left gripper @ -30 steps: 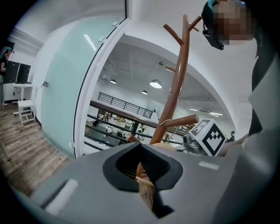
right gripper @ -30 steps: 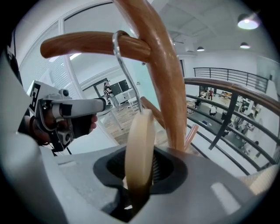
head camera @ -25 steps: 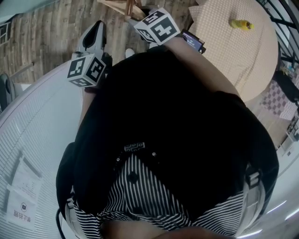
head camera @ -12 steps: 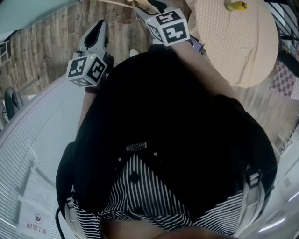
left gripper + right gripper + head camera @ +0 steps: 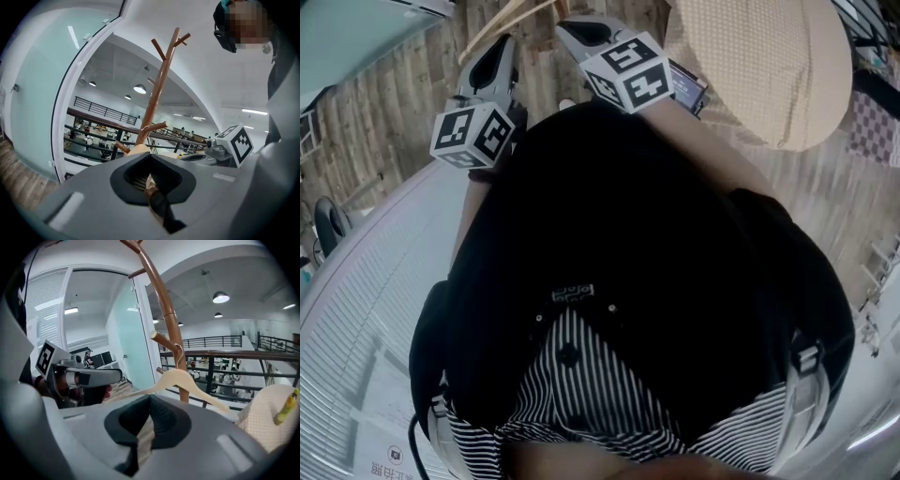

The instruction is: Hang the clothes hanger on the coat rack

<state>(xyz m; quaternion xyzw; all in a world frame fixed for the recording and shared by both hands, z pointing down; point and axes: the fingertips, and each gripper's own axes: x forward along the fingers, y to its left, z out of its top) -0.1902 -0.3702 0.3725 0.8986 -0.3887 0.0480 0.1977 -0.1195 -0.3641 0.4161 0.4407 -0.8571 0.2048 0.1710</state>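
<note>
A pale wooden clothes hanger point(image 5: 182, 378) hangs level in front of the brown coat rack point(image 5: 168, 317), close to a low peg; whether its hook rests on the peg I cannot tell. My right gripper point(image 5: 149, 417) is shut on one thin arm of the hanger. In the left gripper view the rack point(image 5: 160, 82) rises ahead, and my left gripper point(image 5: 150, 177) is shut on the hanger's point(image 5: 151, 183) other end. In the head view both grippers point(image 5: 492, 58) point(image 5: 577, 32) reach forward above the person's black top, with the hanger's arc point(image 5: 502, 22) between them.
A round table under a cream cloth point(image 5: 769, 66) stands to the right, with a yellow object point(image 5: 286, 408) on it. A white curved slatted wall point(image 5: 366, 309) runs along the left. A glass partition point(image 5: 37, 93) and dark railings point(image 5: 220, 355) lie behind the rack.
The right gripper has swung left and up toward the left one. The hanger's arc now shows between them, and the table and its yellow object have slid toward the top right.
</note>
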